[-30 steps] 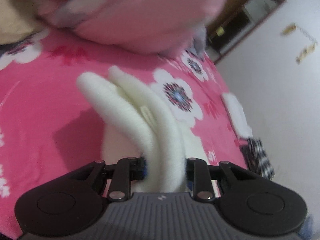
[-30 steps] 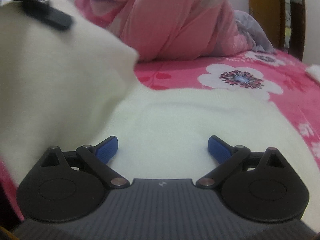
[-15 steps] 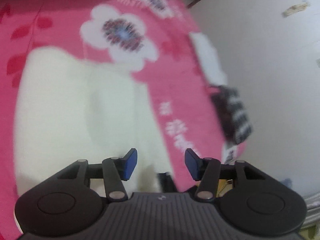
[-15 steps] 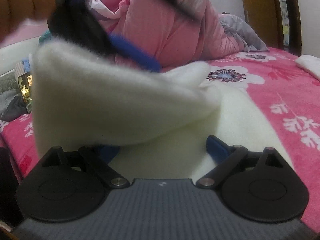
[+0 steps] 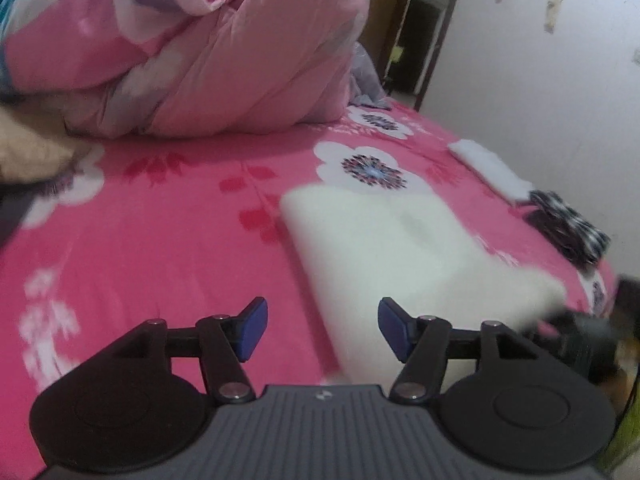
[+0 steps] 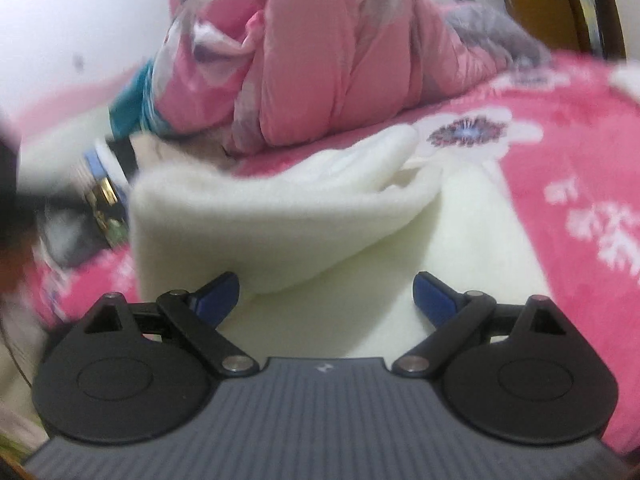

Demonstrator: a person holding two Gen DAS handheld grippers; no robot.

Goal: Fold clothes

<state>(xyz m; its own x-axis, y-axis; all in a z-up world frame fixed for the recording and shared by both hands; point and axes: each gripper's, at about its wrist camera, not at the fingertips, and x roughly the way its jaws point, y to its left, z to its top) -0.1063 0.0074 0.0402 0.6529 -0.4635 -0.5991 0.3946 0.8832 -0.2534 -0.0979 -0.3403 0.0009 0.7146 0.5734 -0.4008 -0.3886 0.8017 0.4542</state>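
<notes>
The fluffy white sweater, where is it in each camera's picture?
Left wrist view: the fluffy white sweater lies right of centre on the pink bedspread, past the right fingertip.
Right wrist view: it fills the middle, one layer folded over, just ahead of both fingertips.
Shared landmark: the white flower print beyond its far edge.

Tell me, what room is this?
Probably a bedroom: a bed with a pink flowered sheet, a puffy pink quilt heaped at its far end, and a white garment lying on it.

Soft indoor light; motion blur, fisheye-warped edges.
</notes>
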